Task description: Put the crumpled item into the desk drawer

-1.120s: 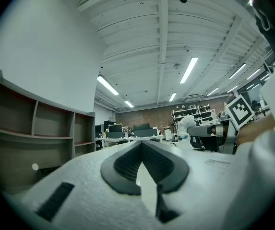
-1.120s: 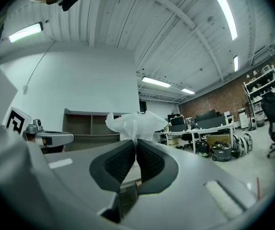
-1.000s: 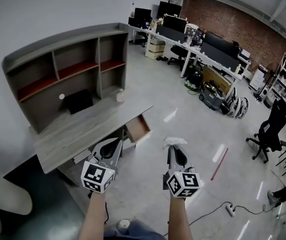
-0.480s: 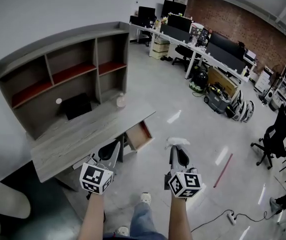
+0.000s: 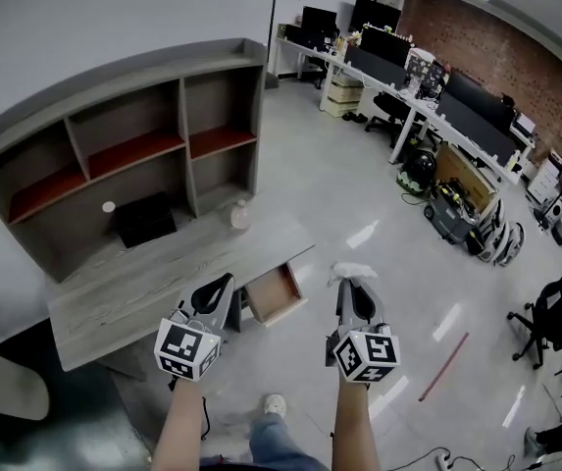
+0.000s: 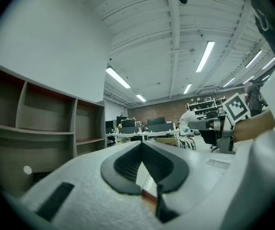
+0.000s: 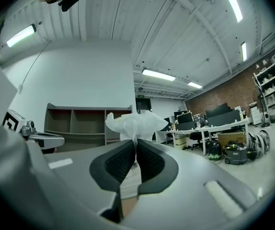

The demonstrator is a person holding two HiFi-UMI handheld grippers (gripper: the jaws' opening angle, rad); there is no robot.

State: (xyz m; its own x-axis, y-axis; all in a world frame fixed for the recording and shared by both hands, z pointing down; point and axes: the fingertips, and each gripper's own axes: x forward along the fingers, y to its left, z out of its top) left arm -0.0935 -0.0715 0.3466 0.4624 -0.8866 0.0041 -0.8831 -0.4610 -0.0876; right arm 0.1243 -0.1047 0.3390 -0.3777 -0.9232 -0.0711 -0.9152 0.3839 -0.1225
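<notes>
My right gripper [image 5: 354, 285] is shut on a crumpled white item [image 5: 351, 271], which sticks out above the jaw tips [image 7: 136, 123]. It hangs over the floor just right of the open wooden desk drawer [image 5: 273, 295]. The drawer juts from the right end of the grey desk [image 5: 143, 273]. My left gripper [image 5: 224, 285] is held over the desk's front edge, left of the drawer. Its jaws meet at the tips [image 6: 141, 143] with nothing between them. The right gripper and the white item [image 6: 187, 121] also show in the left gripper view.
A grey hutch with red-lined shelves [image 5: 124, 155] stands on the desk, with a black box [image 5: 145, 221] and a pale bottle [image 5: 239, 215] below it. Office desks with monitors [image 5: 428, 96], chairs and a red rod [image 5: 442, 366] on the floor lie to the right.
The desk and its open drawer have come closer to both grippers as the person steps forward. The grip on the white item is unchanged.
</notes>
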